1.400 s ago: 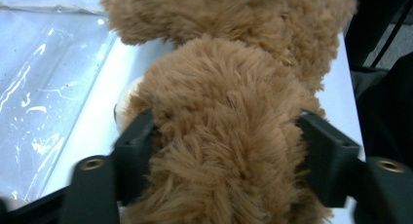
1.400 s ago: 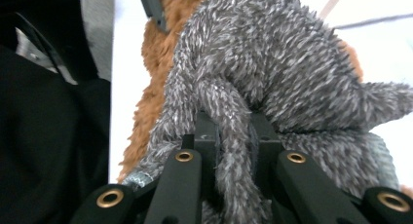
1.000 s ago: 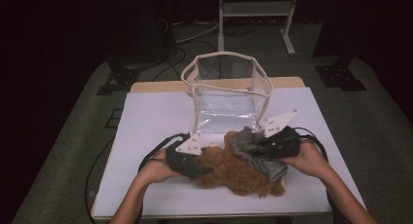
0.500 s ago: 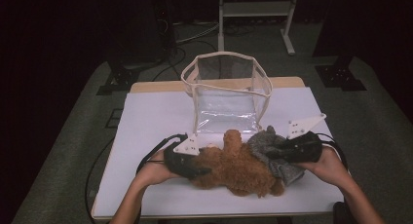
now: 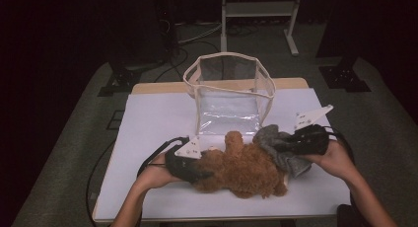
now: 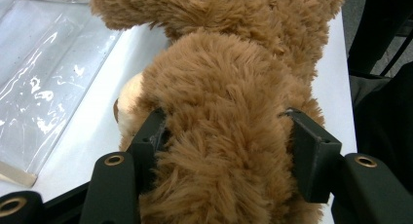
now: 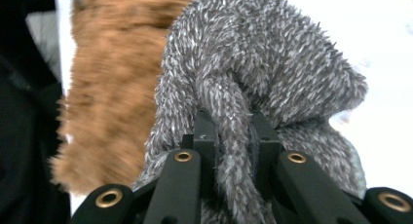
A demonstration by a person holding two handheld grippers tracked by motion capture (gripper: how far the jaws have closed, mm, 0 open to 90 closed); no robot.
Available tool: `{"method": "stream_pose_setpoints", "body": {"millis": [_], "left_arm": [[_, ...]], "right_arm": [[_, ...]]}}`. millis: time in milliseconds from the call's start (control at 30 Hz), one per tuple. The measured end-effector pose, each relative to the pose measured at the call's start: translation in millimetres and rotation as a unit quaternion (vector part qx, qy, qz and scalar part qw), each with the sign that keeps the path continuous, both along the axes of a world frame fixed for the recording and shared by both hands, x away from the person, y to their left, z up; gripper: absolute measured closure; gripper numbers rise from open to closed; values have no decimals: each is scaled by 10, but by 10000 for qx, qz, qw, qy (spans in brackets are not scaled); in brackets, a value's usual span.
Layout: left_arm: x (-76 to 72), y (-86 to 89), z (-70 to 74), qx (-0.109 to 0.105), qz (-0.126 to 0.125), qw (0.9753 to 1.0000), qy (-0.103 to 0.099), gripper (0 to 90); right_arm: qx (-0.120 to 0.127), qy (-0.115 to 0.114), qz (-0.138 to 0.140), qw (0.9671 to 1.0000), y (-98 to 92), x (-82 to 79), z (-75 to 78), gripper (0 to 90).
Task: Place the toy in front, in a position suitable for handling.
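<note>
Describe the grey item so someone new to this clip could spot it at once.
Start at the clear bag standing at the middle of the white table. In front of it lies a brown plush toy; the grey fuzzy fabric sits against that toy's right end, pinched by the right gripper. It is grey and spiky-fibred, not brown.

2 bare forearms end in hands, each around a black gripper. The left gripper (image 5: 194,169) and right gripper (image 5: 296,144) each carry a pale grey 3-cornered plate on top and trail a black cable. Brass-ringed holes dot the matte black jaw arms; the jaws are flat rectangular blocks.
</note>
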State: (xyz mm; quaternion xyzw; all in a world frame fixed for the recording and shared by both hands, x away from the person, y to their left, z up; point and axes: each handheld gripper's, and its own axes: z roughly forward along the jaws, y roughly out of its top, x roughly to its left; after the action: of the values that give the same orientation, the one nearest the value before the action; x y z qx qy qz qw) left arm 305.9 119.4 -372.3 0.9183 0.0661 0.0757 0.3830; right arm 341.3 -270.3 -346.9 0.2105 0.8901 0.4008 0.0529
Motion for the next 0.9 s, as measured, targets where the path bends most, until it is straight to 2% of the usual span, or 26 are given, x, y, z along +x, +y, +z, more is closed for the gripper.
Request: {"method": "stream_pose_setpoints", "body": {"millis": [100, 200, 333, 433, 500, 600, 667, 733, 800, 900], "left_arm": [[7, 14, -13, -77, 4, 10000, 20, 405], [20, 10, -9, -49, -17, 10000, 14, 401], [4, 15, -17, -73, -59, 10000, -17, 401], [-11, 28, -22, -63, -127, 9999, -66, 401], [-16, 38, -28, -70, -151, 9998, -76, 402], [-14, 45, -33, -95, -165, 9998, -68, 402], [-17, 44, -31, -83, -179, 9998, -66, 402], [-19, 40, -30, -80, -181, 9998, -69, 401], [-15, 35, -30, -78, -194, 9998, -58, 400], [-23, 19, -24, -13, -253, 9996, -100, 399]], "right_arm": [[210, -37, -166, 9996, -156, 19, 97, 772], [293, -153, -125, 9994, -148, 26, 199, 772], [192, -188, 174, 9995, 82, 47, 238, 771], [9, -95, 400, 9992, 300, 99, 163, 770], [-102, -41, 439, 9990, 376, 151, 102, 770], [-126, 72, 301, 9994, 317, 246, 44, 771], [-257, 106, 57, 9996, 200, 311, -8, 772], [-222, 235, -112, 9994, 66, 346, -65, 772], [-169, 235, -126, 9995, 26, 320, -71, 772], [-166, 90, -44, 9998, 70, 247, -13, 772]]}}
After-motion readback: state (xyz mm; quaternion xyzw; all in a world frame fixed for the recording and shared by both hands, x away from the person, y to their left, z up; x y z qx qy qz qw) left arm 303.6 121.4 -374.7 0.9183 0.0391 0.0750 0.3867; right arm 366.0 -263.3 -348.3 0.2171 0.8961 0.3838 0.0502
